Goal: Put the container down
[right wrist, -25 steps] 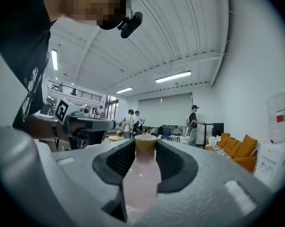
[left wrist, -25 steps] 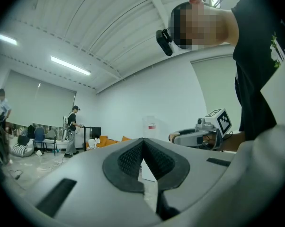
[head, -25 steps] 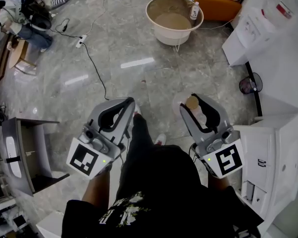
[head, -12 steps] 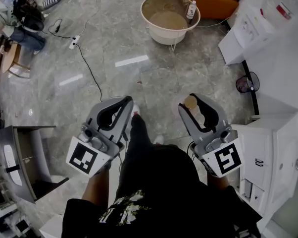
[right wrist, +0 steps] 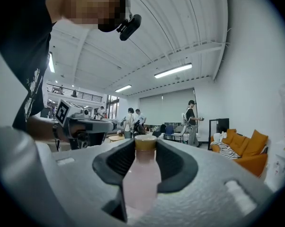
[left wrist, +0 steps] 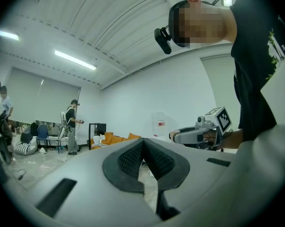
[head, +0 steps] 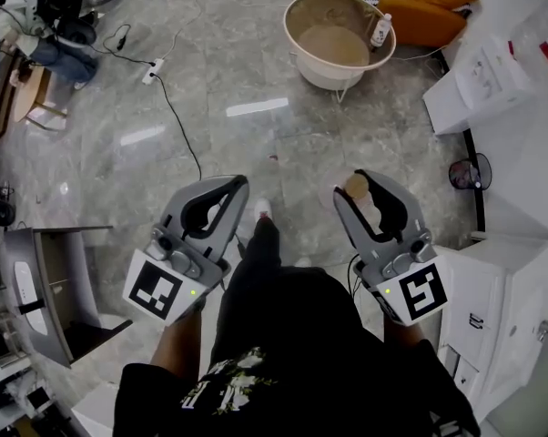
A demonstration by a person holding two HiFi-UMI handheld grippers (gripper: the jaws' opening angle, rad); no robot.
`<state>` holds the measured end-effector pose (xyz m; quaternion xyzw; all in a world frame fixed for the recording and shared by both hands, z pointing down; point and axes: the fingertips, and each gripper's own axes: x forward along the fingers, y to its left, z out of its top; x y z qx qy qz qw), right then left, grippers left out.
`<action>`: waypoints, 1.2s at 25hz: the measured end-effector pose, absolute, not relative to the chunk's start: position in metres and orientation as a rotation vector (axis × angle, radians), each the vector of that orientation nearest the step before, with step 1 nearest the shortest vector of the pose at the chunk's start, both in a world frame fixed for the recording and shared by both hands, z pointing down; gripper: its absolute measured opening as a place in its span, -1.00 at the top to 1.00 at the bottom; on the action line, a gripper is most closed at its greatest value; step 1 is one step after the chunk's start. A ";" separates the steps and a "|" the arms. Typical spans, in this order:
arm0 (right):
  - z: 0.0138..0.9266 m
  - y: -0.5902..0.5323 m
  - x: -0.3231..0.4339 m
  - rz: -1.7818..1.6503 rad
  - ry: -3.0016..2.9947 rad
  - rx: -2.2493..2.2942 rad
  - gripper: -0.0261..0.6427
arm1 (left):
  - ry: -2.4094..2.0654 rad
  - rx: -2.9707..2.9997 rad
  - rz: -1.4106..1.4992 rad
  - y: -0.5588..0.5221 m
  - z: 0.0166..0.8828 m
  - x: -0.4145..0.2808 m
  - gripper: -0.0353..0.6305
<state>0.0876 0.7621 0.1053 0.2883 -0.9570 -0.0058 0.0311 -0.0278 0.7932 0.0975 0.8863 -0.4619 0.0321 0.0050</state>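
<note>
Grey marble floor (head: 256,144) fills the head view, glossy, with streaks of reflected light.

- Container (head: 365,209): a small bottle of pale pink contents with a tan cap. It sits in the right gripper (head: 360,189), up in the air over the floor, lying along the gripper with its cap toward the fingertips.
- Right gripper view: the dark fingers (right wrist: 180,167) pinch the container (right wrist: 142,178) from both sides, with the cap level with their tips.
- Left gripper (head: 240,182): held beside the right one at about the same height, the two apart. Its fingers (left wrist: 126,162) are pressed together at the tips with nothing between them.
- Just right of the right gripper: a white cabinet (head: 479,289).
- Well ahead on the floor: a round cream tub (head: 333,73) on a small stand, with another small bottle (head: 380,30) at its right rim.
- Behind the tub: an orange sofa (head: 438,3).
- Far left: a power strip (head: 153,71) whose black cable (head: 178,126) trails across the floor.
</note>
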 end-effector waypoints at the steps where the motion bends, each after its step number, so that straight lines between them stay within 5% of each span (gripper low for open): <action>1: 0.104 0.753 0.079 -0.018 -2.952 0.883 0.53 | -1.450 2.774 0.103 0.785 0.096 -0.036 0.88; 30: 0.090 0.587 -0.115 -0.114 -2.934 0.969 0.53 | -1.495 2.788 0.070 0.620 0.099 -0.254 0.88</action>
